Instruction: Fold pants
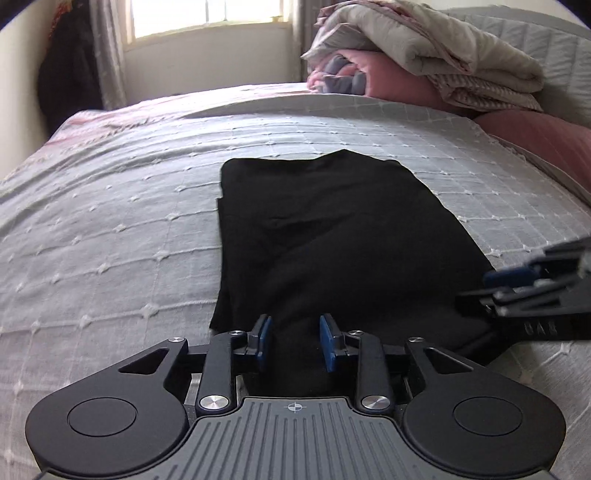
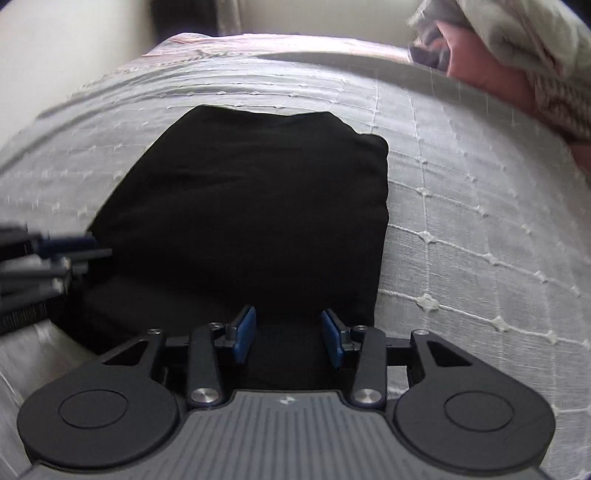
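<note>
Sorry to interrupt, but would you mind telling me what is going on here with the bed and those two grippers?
A person is folding black pants on a bed with a handheld gripper in each hand. The pants lie flat in a folded rectangle. The left gripper and right gripper sit at the near edge, both with jaws apart and no cloth pinched between them. Folded blankets are piled at the far corner.

My view runs across a bed (image 1: 110,221) under a grey quilted cover. At twelve o'clock a bright window (image 1: 203,18) with grey curtains (image 1: 107,55); at two o'clock piled bedding (image 1: 424,62) on pink pillows (image 1: 535,136).
</note>
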